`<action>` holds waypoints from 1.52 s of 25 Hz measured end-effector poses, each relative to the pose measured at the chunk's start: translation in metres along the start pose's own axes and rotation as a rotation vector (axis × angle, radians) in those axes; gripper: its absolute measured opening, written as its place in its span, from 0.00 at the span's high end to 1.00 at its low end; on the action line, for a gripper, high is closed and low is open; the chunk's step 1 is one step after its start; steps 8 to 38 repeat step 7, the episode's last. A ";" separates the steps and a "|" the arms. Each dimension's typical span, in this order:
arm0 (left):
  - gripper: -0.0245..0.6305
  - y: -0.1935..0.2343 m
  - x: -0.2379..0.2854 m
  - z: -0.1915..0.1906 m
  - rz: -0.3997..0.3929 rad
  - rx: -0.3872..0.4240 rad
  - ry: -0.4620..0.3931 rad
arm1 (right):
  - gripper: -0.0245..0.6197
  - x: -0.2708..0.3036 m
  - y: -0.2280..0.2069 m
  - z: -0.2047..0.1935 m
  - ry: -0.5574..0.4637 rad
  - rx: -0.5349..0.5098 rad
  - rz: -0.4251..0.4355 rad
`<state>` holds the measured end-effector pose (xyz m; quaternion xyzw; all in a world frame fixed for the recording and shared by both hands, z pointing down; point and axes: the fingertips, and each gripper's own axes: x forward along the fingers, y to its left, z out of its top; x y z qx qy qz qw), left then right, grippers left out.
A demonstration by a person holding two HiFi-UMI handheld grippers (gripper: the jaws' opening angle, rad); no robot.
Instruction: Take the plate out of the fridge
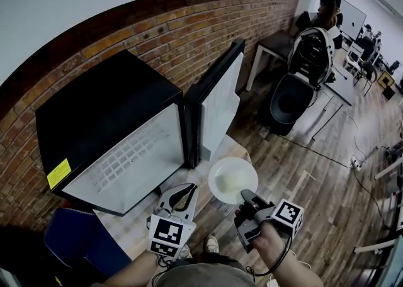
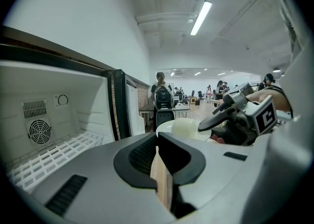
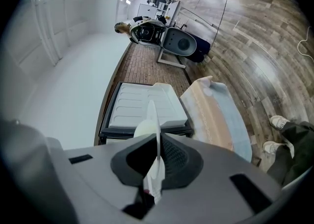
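With the right gripper (image 1: 246, 194) pinching only the near rim of the round white plate (image 1: 221, 171) outside the black fridge (image 1: 101, 116), it may tilt and slip; the left gripper (image 1: 187, 190) is closed, empty.

Glossy plate (image 1: 218, 173), rough brick wall (image 1: 189, 28)

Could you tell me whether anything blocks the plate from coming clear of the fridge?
Nothing visible does. The plate, clamped at its rim in the right gripper, is already outside the fridge, just beyond the open door.
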<state>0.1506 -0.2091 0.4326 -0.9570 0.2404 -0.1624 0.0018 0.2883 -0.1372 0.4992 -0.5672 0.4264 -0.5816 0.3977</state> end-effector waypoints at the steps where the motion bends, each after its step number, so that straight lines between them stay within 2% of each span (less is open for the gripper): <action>1: 0.92 0.000 -0.001 0.001 0.001 0.002 -0.002 | 0.91 0.000 0.002 0.000 0.001 -0.003 0.003; 38: 0.92 0.006 -0.006 0.001 0.017 0.006 -0.015 | 0.91 -0.001 0.004 -0.006 0.011 -0.019 0.022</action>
